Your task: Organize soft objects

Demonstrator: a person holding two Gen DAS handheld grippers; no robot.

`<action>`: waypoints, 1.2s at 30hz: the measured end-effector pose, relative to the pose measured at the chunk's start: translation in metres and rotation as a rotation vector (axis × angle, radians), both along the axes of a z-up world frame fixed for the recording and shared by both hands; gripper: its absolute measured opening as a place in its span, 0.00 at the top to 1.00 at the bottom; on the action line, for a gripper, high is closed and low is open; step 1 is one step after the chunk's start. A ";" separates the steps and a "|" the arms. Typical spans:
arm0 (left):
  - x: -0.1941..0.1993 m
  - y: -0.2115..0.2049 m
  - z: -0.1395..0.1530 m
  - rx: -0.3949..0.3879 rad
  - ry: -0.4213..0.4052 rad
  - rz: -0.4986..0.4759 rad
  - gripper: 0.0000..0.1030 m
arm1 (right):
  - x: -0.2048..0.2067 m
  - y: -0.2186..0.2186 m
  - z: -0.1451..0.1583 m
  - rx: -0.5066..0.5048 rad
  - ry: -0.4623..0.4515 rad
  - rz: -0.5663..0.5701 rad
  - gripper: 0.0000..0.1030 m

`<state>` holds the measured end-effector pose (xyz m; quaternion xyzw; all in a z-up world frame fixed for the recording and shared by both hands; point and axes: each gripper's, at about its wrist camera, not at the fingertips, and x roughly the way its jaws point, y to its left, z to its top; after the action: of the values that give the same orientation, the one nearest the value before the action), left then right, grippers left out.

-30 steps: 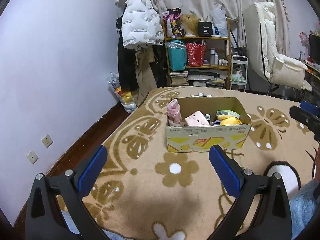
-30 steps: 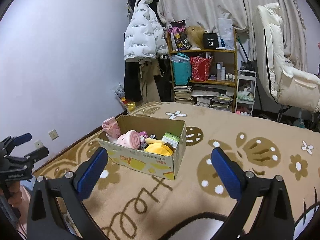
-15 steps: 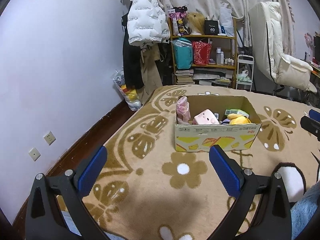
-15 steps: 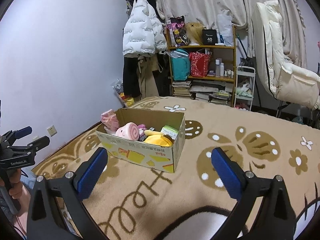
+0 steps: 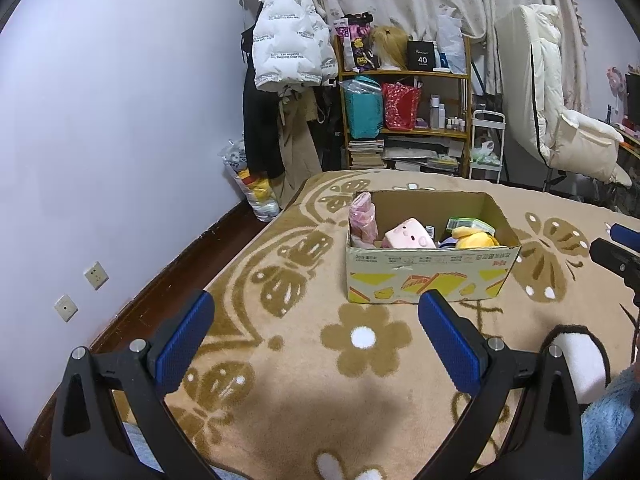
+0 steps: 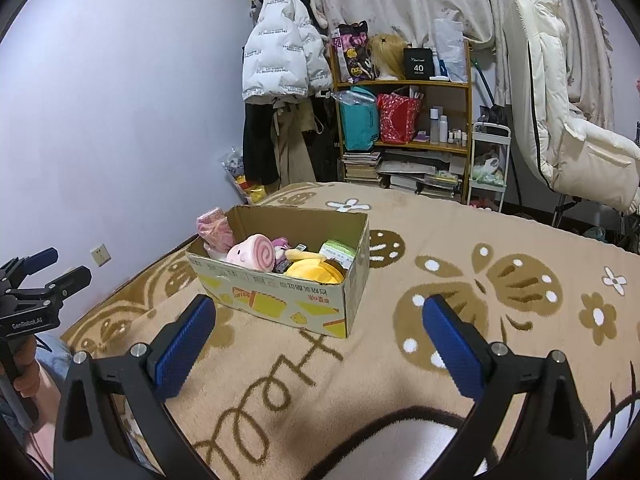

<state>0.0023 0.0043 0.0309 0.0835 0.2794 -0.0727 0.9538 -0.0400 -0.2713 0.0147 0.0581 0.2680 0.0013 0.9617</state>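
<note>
Here the left gripper (image 5: pixel 316 332) and right gripper (image 6: pixel 318 334) hung above the patterned blanket (image 5: pixel 372 360), fingers spread apart and empty. The cardboard box (image 5: pixel 430 276) of plush toys (image 6: pixel 256 255) sat farther right in the left view than a second earlier.

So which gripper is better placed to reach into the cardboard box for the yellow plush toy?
Probably the right gripper: the yellow plush toy sits at the cardboard box end nearest it. Both jaws are open and empty.
</note>
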 end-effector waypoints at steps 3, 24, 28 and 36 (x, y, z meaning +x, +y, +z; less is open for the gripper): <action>-0.001 -0.001 0.000 0.009 -0.005 -0.001 0.02 | -0.001 -0.001 -0.001 -0.001 -0.003 -0.010 0.00; 0.000 0.001 -0.002 -0.004 0.018 0.001 0.02 | -0.003 -0.006 0.000 0.003 -0.010 -0.033 0.00; -0.001 -0.002 -0.003 0.009 0.018 -0.002 0.02 | -0.004 -0.006 0.000 -0.003 -0.006 -0.038 0.00; -0.001 -0.004 -0.003 0.006 0.018 -0.002 0.02 | -0.004 -0.007 0.001 -0.002 -0.003 -0.048 0.00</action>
<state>0.0009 0.0006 0.0279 0.0858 0.2882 -0.0734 0.9509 -0.0438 -0.2781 0.0154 0.0633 0.2652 -0.0219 0.9619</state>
